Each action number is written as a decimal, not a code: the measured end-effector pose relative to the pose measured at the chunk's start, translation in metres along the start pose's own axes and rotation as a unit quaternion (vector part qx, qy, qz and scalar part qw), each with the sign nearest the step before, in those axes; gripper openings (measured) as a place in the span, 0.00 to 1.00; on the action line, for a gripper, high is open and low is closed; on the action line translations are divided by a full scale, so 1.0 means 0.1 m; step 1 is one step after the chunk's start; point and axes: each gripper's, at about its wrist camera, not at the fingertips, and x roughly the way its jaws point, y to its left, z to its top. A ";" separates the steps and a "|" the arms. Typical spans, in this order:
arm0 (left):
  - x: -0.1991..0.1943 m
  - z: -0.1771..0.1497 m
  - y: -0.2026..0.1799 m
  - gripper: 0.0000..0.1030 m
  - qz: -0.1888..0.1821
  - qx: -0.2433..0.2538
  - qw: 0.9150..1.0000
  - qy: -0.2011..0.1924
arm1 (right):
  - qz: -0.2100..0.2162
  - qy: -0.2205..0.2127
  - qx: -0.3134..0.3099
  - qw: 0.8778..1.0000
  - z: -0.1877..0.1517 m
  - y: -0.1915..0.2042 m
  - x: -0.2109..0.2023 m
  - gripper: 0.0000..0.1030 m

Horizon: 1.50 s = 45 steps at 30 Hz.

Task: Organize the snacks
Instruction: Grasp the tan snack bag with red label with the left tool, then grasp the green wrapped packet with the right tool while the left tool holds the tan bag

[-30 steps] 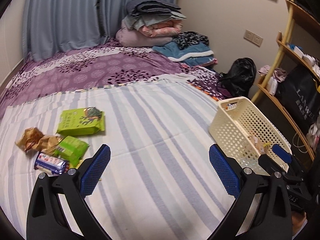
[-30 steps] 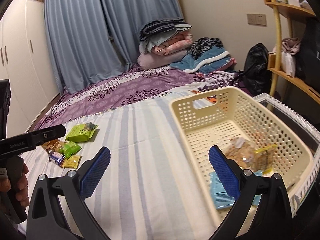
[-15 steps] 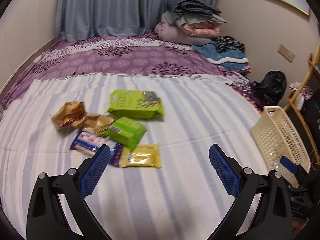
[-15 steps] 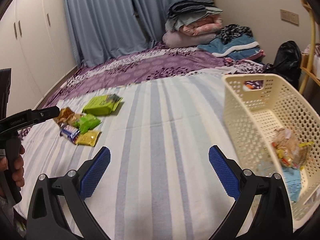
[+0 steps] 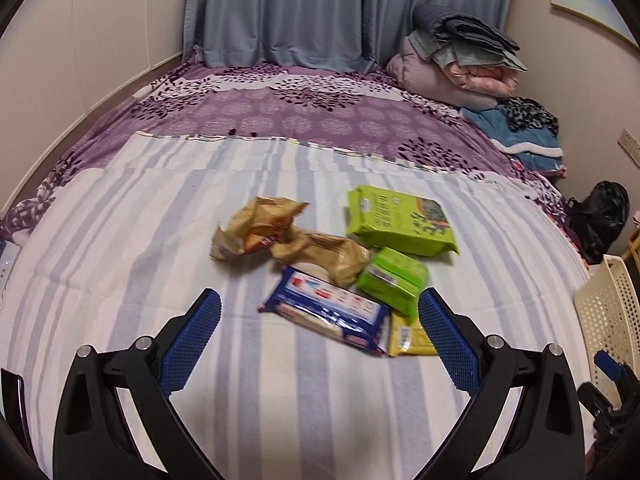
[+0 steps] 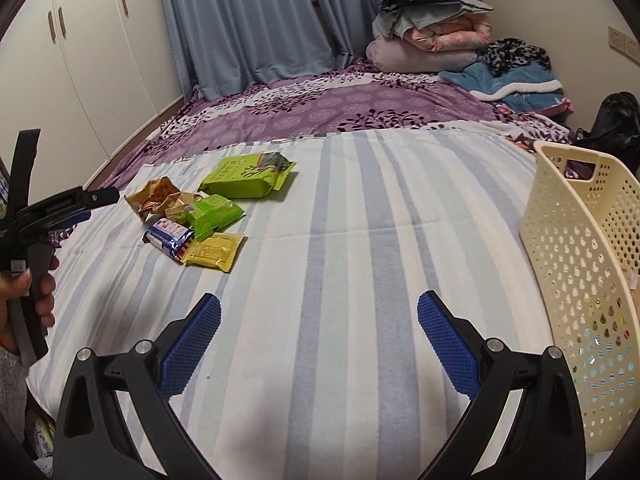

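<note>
On a bed spread with a striped blanket, the left gripper hangs with its blue-padded jaws spread wide and empty just short of a heap of snacks. In the left wrist view the heap runs, left to right, from a crumpled brown wrapper and a tan packet to a blue and white packet, a yellow sachet tucked under it, a small green packet and, beyond it, a large green bag; print covers the green bag and the blue packet, but none of it can be read. At the far right edge of that view stands the cream perforated basket, well apart from the heap. The right wrist view shows what the other cannot: a hand gripping the left tool's handle beside the heap, white lettering on that tool too small to read, and white wardrobe doors behind. The right gripper is likewise open and empty above bare blanket, between heap and basket. Folded bedding is stacked against the curtains.
</note>
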 end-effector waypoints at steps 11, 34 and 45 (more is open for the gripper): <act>0.57 0.45 0.34 0.97 0.011 -0.010 1.000 0.008 | 0.012 0.022 -0.031 0.999 0.12 0.27 0.28 0.95; 1.61 0.58 0.64 0.97 0.006 0.002 0.997 0.077 | 0.029 0.051 -0.067 0.996 0.21 0.66 0.71 0.95; 1.67 0.55 0.77 0.58 -0.033 -0.021 0.997 0.072 | 0.032 0.049 -0.111 0.992 0.42 0.93 1.10 0.95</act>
